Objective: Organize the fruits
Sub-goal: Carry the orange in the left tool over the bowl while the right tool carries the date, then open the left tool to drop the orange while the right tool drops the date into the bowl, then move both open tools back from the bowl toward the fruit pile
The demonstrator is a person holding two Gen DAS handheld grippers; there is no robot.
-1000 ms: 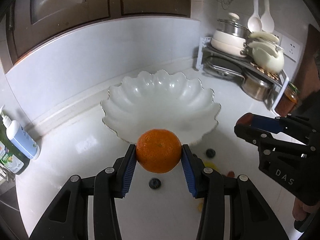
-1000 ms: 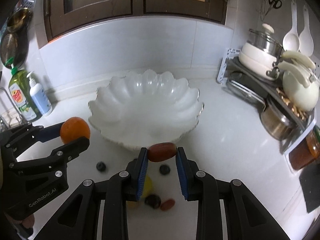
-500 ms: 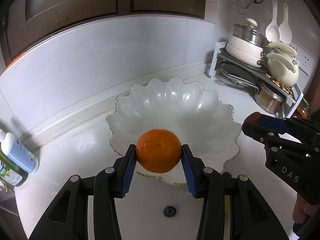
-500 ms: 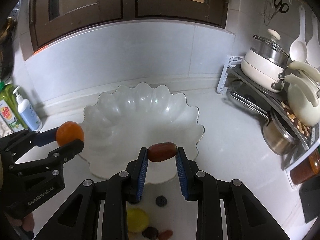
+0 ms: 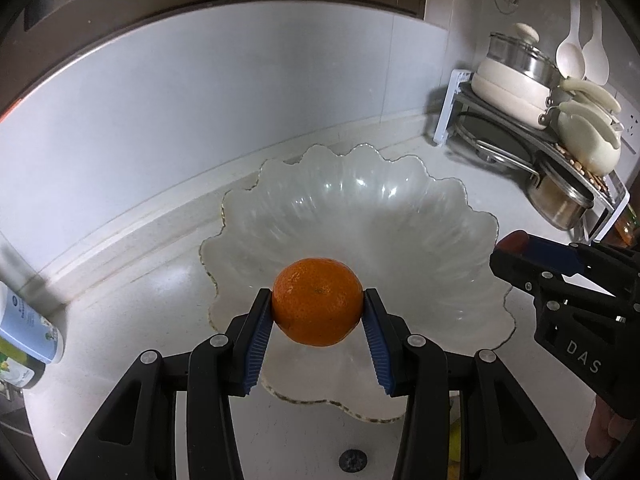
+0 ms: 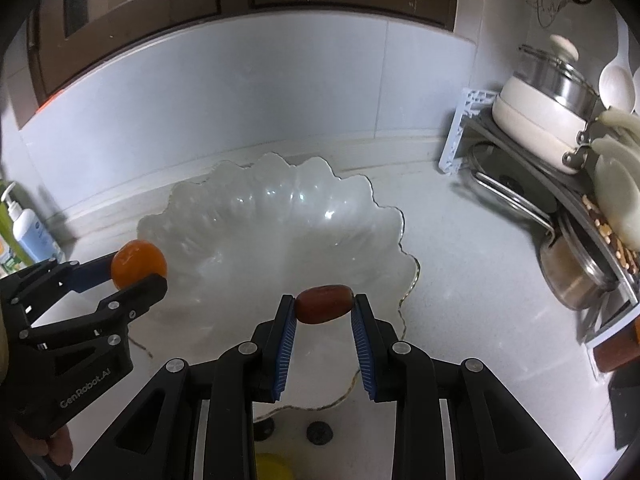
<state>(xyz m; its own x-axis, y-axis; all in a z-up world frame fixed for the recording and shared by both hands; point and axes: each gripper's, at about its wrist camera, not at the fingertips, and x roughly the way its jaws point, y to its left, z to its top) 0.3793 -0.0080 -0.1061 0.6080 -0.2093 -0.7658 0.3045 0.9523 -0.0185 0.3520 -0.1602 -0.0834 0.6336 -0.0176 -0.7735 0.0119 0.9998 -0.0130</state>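
Both grippers have advanced over the bowl (image 5: 360, 216), the left gripper (image 5: 318, 312) clamped on the orange (image 5: 318, 307) at its 7 o'clock rim, the right gripper (image 6: 323, 310) clamped on the date (image 6: 324, 304) at 5 o'clock, likely ready for release.

The left gripper (image 5: 318, 312) clamps an orange (image 5: 318, 307) above the glass bowl (image 5: 360, 216); the right gripper (image 5: 516, 250), at 3 o'clock, pinches a reddish fruit (image 5: 513, 240).

both wrist views close above bowl (image 5: 360, 216)
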